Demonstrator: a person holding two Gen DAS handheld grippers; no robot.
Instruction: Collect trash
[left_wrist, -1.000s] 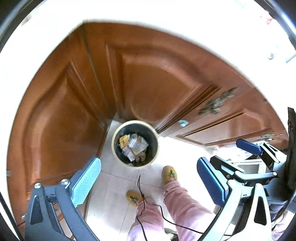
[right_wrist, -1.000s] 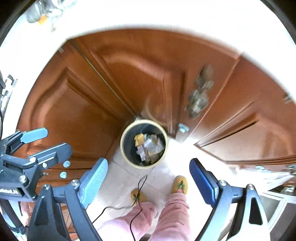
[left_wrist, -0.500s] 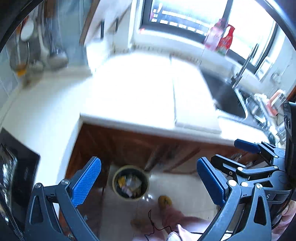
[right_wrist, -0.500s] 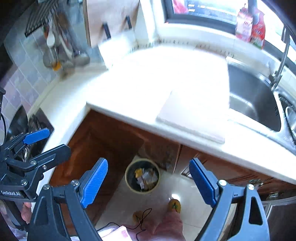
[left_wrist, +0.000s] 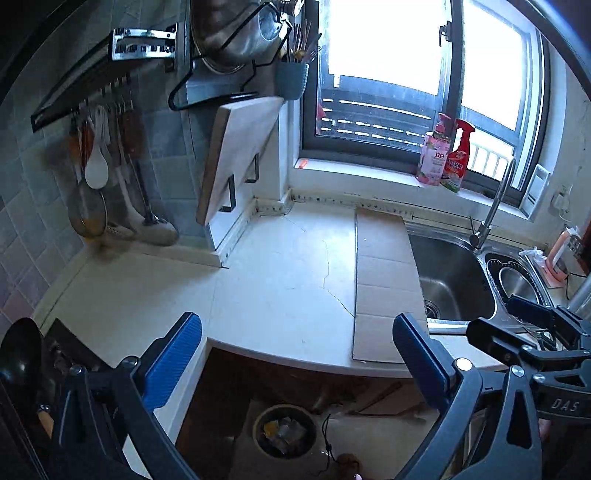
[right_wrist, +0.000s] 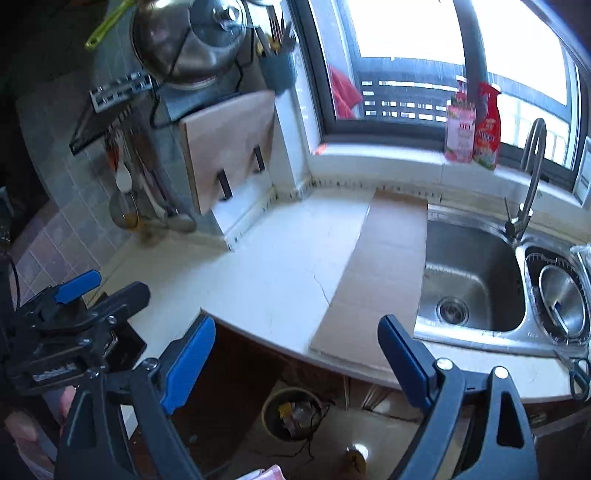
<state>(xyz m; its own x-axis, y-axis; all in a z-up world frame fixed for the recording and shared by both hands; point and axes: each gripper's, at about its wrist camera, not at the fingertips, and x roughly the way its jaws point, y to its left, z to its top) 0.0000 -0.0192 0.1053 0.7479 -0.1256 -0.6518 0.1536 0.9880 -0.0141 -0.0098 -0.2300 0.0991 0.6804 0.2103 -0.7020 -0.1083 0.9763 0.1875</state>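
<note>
— Left wrist view: where's the trash bin (left_wrist: 285, 431)?
— On the floor below the white tabletop (left_wrist: 280, 280), holding wrappers. Left tongs (left_wrist: 295, 365) gape wide, empty.
— And the right wrist view?
— Right tongs (right_wrist: 295, 365) spread, empty, above the bin; a cardboard sheet (right_wrist: 384, 266) lies beside the steel sink (right_wrist: 469, 273).

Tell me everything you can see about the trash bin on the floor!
The trash bin is small and round, with a pale rim and dark inside. It stands upright on the light floor tiles below the countertop, by the brown cabinet. It has no lid. Inside are crumpled scraps, one yellow. Nothing is gripping it.
</note>
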